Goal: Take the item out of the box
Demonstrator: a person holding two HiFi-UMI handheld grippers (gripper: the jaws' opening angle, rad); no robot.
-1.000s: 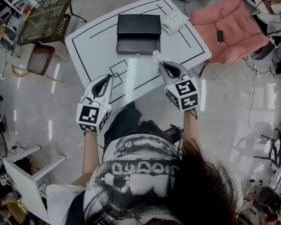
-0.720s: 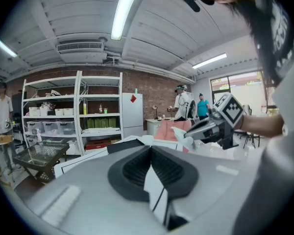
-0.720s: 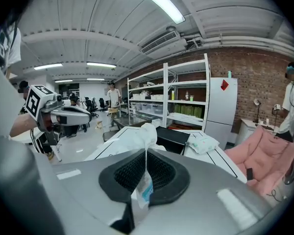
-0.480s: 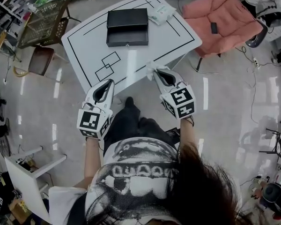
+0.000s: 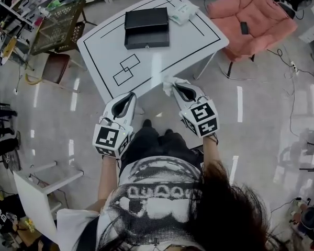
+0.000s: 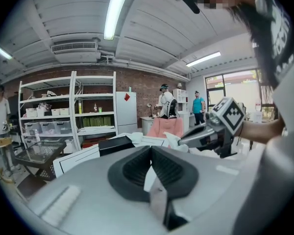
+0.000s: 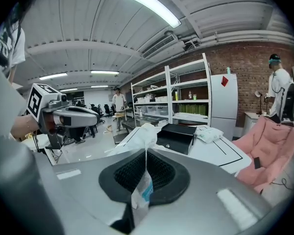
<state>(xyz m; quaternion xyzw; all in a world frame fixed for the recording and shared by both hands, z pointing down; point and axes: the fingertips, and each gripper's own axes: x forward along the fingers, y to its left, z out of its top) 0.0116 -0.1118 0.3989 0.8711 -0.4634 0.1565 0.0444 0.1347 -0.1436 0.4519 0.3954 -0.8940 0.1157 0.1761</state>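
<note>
A black box (image 5: 146, 27) stands at the far side of the white table (image 5: 199, 43); the right gripper view shows the box (image 7: 176, 136) too. My right gripper (image 5: 174, 86) is shut on a white plastic packet (image 5: 168, 84), which sticks up between the pads (image 7: 144, 133). It hangs just off the table's near edge. My left gripper (image 5: 131, 95) is beside it over the floor, its jaws shut with nothing between them (image 6: 151, 151). Both grippers are well short of the box.
A second white packet (image 5: 182, 13) lies on the table right of the box. A pink chair (image 5: 251, 20) stands to the right, a mesh crate (image 5: 57, 25) and a brown stool (image 5: 55, 67) to the left. People stand by distant shelves (image 6: 93, 111).
The person has stepped back from the table. Both grippers have come back with them, from over the table to beyond its near edge, the right one still holding the packet.
</note>
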